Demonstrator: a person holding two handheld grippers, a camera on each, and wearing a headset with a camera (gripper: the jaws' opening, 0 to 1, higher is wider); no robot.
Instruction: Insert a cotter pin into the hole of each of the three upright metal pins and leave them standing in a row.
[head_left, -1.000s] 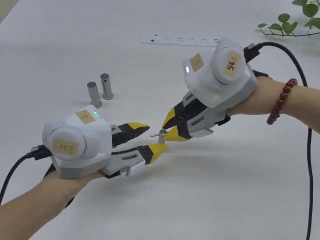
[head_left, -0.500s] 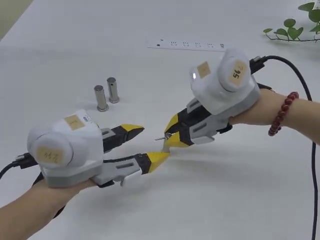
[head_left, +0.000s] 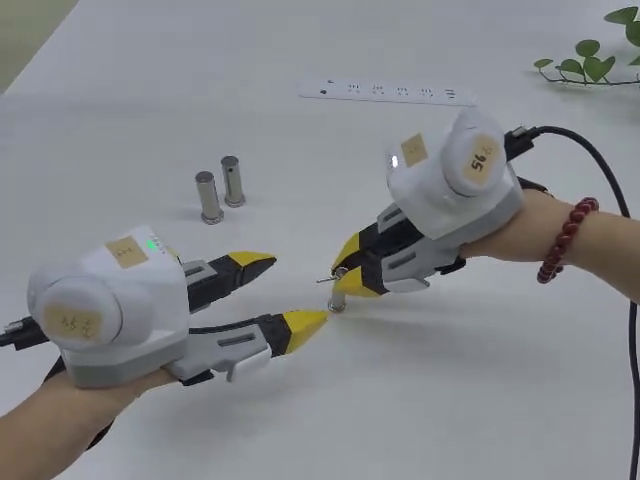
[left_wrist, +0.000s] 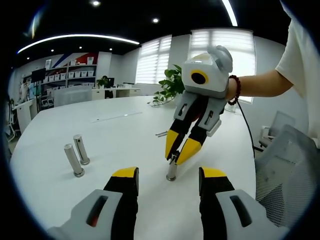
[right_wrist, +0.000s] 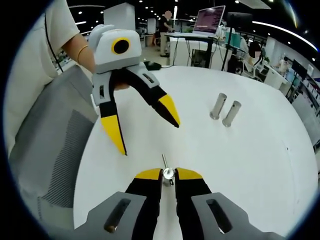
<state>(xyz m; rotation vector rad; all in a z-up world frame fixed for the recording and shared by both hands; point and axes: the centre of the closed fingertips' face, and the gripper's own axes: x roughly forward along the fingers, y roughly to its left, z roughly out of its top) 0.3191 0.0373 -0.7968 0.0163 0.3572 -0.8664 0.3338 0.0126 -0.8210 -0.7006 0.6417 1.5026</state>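
A short metal pin (head_left: 337, 301) stands on the white table, a thin cotter pin (head_left: 325, 280) poking sideways from its top. My right gripper (head_left: 346, 281) comes down from the right and is shut on that pin's top (right_wrist: 168, 173); the cotter pin (right_wrist: 164, 161) juts ahead of the jaws. My left gripper (head_left: 279, 292) lies low at the left, open and holding nothing, its tips just short of the pin (left_wrist: 172, 171). Two more metal pins (head_left: 208, 196) (head_left: 232, 181) stand upright side by side at the far left.
A white power strip (head_left: 390, 92) lies at the back of the table. A green plant (head_left: 598, 58) sits at the far right corner. A black cable (head_left: 590, 170) runs along my right arm. Small metal pieces (left_wrist: 161, 134) lie on the table beyond the pin.
My left gripper has drawn back to the left, away from the pin, and stays open. The right gripper has lowered the pin until it stands on the table.
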